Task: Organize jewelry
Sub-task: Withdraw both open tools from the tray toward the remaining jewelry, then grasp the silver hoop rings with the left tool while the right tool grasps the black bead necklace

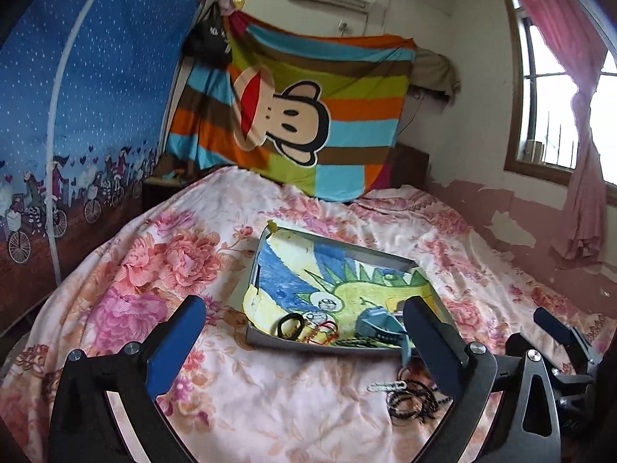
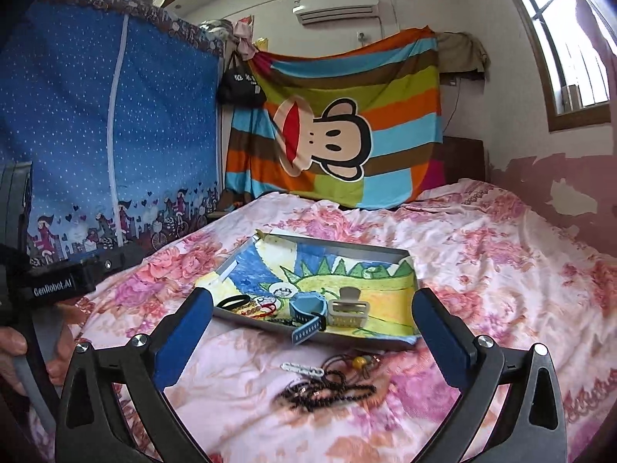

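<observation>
A grey tray [image 1: 327,345] [image 2: 347,249] lined with a child's drawing lies on the floral bedspread. In it lie a black hair tie [image 1: 290,325] [image 2: 233,302], red and beaded bracelets [image 2: 259,308], a blue watch [image 1: 380,326] [image 2: 306,314] and a beige hair claw [image 2: 347,310]. On the bedspread in front of the tray lie a black beaded necklace [image 1: 410,401] [image 2: 327,391], a white clip [image 1: 385,386] [image 2: 301,368] and a yellow bead [image 2: 358,362]. My left gripper [image 1: 304,347] is open and empty, short of the tray. My right gripper [image 2: 314,332] is open and empty above the necklace.
The floral bedspread [image 1: 173,270] [image 2: 501,262] covers the whole bed. A striped monkey blanket [image 1: 293,115] hangs at the head. A blue fabric wardrobe [image 1: 77,115] stands left, a window [image 1: 559,108] with a pink curtain right. The right gripper [image 1: 555,332] shows at the left view's right edge.
</observation>
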{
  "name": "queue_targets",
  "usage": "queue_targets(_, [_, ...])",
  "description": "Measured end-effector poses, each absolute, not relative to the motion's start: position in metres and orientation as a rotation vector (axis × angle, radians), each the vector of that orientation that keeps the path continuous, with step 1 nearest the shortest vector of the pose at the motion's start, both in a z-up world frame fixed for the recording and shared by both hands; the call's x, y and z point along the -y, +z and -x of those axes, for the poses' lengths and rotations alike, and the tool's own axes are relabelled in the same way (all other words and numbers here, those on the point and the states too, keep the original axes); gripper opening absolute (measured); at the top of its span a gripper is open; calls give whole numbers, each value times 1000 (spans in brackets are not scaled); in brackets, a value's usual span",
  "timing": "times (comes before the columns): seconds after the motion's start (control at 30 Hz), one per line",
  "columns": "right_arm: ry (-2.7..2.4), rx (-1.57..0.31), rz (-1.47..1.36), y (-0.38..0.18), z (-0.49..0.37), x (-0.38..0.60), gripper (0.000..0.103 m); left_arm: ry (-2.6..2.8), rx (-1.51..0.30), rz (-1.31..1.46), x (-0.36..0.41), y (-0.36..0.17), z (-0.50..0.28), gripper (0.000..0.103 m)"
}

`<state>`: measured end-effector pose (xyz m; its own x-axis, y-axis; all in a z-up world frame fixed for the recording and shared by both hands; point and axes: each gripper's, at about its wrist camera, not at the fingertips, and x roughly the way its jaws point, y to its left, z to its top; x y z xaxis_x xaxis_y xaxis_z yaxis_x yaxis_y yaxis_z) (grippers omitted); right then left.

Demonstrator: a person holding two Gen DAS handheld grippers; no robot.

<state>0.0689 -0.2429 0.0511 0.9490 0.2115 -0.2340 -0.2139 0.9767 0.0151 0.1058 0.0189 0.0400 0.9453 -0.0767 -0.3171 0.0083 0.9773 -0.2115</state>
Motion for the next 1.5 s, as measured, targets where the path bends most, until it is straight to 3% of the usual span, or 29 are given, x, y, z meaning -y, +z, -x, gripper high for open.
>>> queue_targets(0.33, [123,-336,-42,41,-36,278,101,-83,-340,147,-2,30,-59,103])
queue_targets(0.7, [82,-524,-74,9,-48,301,101,-149,-479,56,19,3,-39,103])
queue_targets(1.07, [117,-739,-60,-28,-79,297,101,-216,-680,21,37,-26,-63,103])
queue_targets(1.5, [105,-768,3,-31,-123,307,101,-298,-818,-65,64,-39,-108,103])
